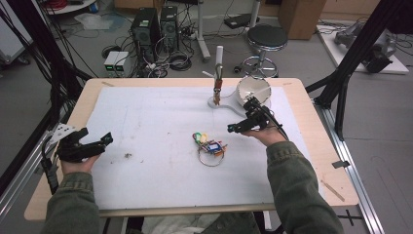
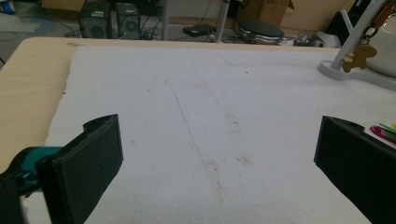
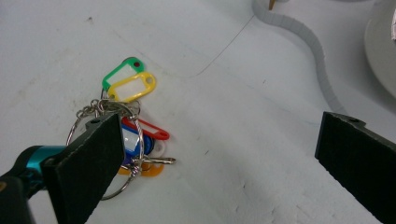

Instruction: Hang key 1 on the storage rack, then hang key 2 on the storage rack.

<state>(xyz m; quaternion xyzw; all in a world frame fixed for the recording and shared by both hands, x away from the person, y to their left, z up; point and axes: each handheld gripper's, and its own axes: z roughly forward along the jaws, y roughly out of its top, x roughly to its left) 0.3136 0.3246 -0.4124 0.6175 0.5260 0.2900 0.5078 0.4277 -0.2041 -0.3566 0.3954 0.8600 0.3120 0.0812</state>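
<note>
Now right gripper [image 1: 237,127] wide open, empty, above keys [image 1: 210,146] — drop lower, straddle ring [image 3: 105,149], then close. Left gripper [image 1: 102,141] open, empty, idle.

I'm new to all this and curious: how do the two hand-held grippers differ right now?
The right gripper hovers close beside the bunch of key tags at mid-table, while the left gripper sits far from it, near the left edge of the white mat. In the right gripper view the tags lie just behind one jaw; the left gripper view faces bare mat between its jaws. Both are black, both stand wide open, and neither holds anything.
</note>
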